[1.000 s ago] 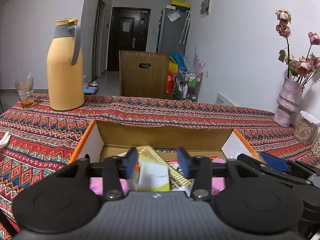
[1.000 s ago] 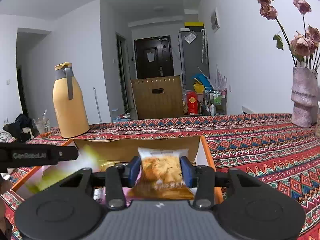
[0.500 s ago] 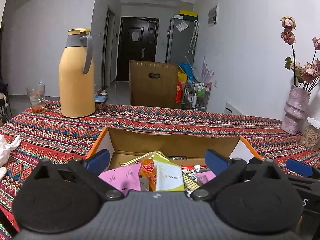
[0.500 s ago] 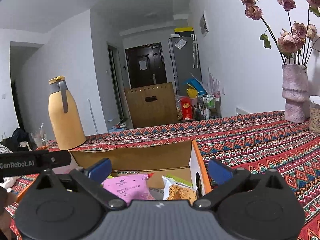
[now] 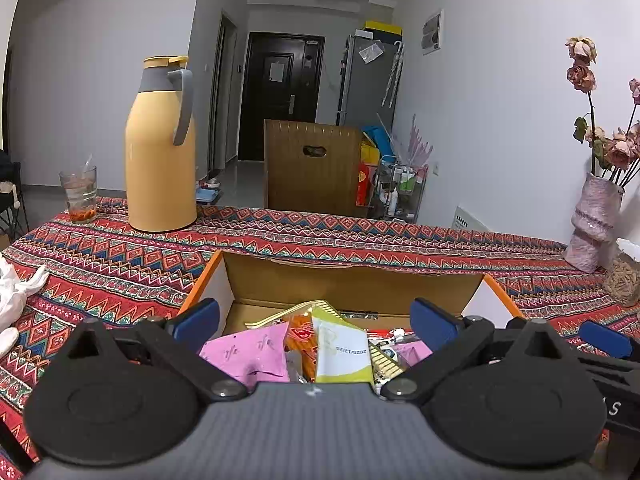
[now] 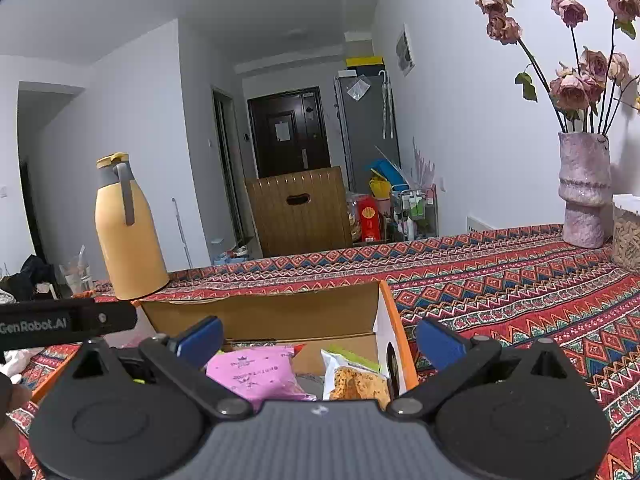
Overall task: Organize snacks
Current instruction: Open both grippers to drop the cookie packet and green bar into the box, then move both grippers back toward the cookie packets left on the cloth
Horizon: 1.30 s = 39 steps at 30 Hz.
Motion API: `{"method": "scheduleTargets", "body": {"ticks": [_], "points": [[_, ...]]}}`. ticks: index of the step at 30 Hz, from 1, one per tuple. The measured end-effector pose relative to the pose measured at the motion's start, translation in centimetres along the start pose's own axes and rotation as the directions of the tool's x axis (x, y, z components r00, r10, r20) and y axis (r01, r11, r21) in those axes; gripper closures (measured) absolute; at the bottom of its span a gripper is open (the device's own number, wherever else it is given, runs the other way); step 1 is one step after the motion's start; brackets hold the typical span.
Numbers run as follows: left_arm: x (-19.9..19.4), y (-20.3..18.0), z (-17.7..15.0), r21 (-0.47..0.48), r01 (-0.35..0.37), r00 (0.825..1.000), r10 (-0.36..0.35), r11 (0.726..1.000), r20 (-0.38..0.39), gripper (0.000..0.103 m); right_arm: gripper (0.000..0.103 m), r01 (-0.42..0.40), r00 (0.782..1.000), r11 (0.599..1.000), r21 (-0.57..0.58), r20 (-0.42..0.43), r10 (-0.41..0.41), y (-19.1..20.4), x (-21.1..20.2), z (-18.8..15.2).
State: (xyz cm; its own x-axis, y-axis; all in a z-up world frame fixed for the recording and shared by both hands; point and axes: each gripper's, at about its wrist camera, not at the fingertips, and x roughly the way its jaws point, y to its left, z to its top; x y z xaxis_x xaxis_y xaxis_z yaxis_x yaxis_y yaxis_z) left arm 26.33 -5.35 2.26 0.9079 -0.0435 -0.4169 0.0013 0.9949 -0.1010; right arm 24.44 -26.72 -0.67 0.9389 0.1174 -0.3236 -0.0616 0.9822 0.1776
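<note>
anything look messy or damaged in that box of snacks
The cardboard box has a ragged, torn top edge on its far wall. The snack packets inside lie in a loose heap, tilted and overlapping, not in rows. Nothing has spilled onto the tablecloth.

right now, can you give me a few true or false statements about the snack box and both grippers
1. Both grippers are open. True: the left gripper and right gripper stand wide with nothing between the pads.
2. The cardboard box is empty. False: it holds snack packets, including a pink packet.
3. The yellow thermos jug lies on its side. False: it stands upright on the patterned tablecloth.
4. The vase of dried roses stands on the table. True.
5. The right gripper holds the orange chip packet. False: it lies in the box.
</note>
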Motion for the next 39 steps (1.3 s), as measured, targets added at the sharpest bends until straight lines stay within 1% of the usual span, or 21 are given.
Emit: {"method": "scheduleTargets", "body": {"ticks": [6, 11, 18, 26, 39], "points": [[-1.5, -0.2, 0.6, 0.000, -0.002, 0.999, 0.002, 1.000, 0.033, 0.000, 0.000, 0.003, 0.999, 1.000, -0.015, 0.032, -0.002, 0.3, -1.0, 0.6], [-2.7, -0.2, 1.2, -0.004, -0.022, 0.999, 0.022, 1.000, 0.037, 0.000, 0.000, 0.000, 0.998, 0.999, -0.040, 0.066, 0.003, 0.9, -2.5, 1.4], [-5.1, 0.4, 1.0, 0.009, -0.026, 0.998, 0.026, 1.000, 0.056, 0.000, 0.000, 0.003, 0.997, 0.998, -0.061, 0.081, 0.002, 1.5, -4.6, 1.5], [-7.2, 2.1, -0.5, 0.033, -0.038, 0.999, 0.036, 0.999, 0.040, 0.000, 0.000, 0.012, 0.999, 0.998, -0.070, 0.047, -0.008, 2.2, -6.8, -0.1], [-9.1, 6.0, -4.1, 0.061, -0.085, 0.996, 0.087, 0.994, -0.029, 0.000, 0.000, 0.004, 0.998, 0.997, -0.082, -0.057, -0.009, 3.3, -8.6, -3.5]]}}
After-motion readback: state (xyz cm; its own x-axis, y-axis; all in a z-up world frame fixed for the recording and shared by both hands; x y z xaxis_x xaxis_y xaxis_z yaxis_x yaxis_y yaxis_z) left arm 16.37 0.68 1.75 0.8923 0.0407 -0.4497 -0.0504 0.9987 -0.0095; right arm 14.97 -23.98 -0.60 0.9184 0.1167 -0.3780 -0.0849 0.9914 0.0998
